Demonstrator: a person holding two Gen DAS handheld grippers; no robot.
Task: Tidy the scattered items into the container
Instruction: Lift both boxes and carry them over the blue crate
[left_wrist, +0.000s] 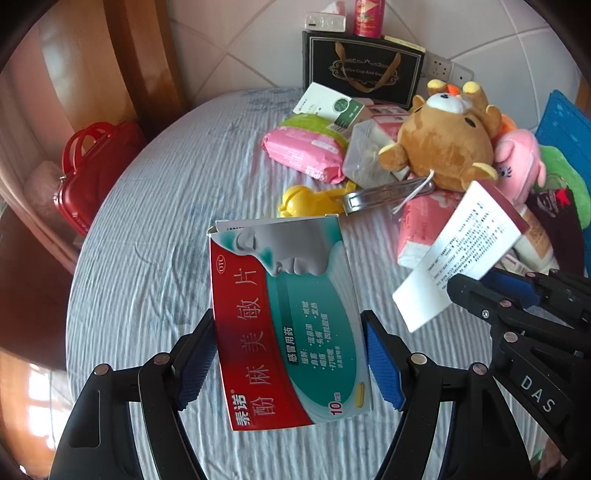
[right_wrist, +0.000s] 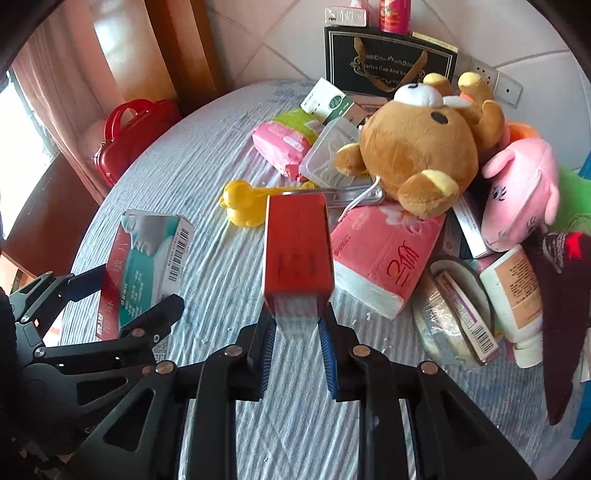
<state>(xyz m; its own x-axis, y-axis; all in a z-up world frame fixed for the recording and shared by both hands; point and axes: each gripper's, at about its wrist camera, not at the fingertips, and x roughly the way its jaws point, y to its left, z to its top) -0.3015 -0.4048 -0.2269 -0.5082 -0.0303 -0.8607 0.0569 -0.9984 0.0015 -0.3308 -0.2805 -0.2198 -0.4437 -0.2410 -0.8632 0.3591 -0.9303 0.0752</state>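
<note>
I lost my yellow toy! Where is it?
The yellow toy lies on the blue-grey bedspread, mid-frame in both views, just in front of the pink packet and left of the metal clip beneath the brown teddy bear.

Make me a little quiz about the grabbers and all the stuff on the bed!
1. True or false: the left gripper holds a red and teal medicine box.
2. Which is shut on the red box: A the left gripper, B the right gripper, C neither?
3. Fill in: the brown teddy bear lies partly on top of a pink pack of ____.

Key: 1 true. 2 B. 3 tissues.
</note>
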